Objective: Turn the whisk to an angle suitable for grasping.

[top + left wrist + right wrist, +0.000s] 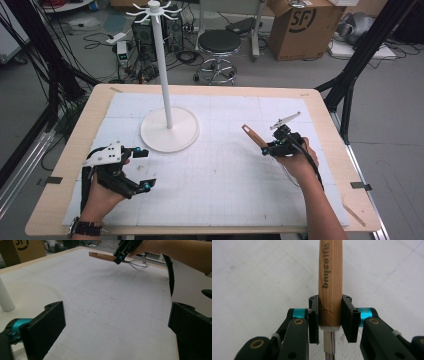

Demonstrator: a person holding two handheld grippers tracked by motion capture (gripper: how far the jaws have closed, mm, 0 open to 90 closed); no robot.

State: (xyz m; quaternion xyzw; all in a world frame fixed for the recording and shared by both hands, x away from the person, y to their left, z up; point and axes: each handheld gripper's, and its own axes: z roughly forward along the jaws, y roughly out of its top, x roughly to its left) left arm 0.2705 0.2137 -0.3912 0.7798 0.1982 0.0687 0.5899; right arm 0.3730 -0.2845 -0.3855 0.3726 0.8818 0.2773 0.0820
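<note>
Where clamped between the right gripper (330, 321) jaws, whisk (330, 287) gripped at wooden handle's lower end, wire below; left gripper (141, 169) jaws apart, empty.

The worktop (60, 172) is a pale wooden board with rounded corners, covered by a white gridded mat (225, 170). Beyond its far edge lies a grey floor (395, 95). A black round stool (219, 42) on a chrome base stands just behind the worktop's far edge. Right of the stool sits a brown cardboard box (300, 27); left of it, a tangle of cables and a power strip (116, 37). Black frame struts (360, 55) rise at both sides of the worktop.
</note>
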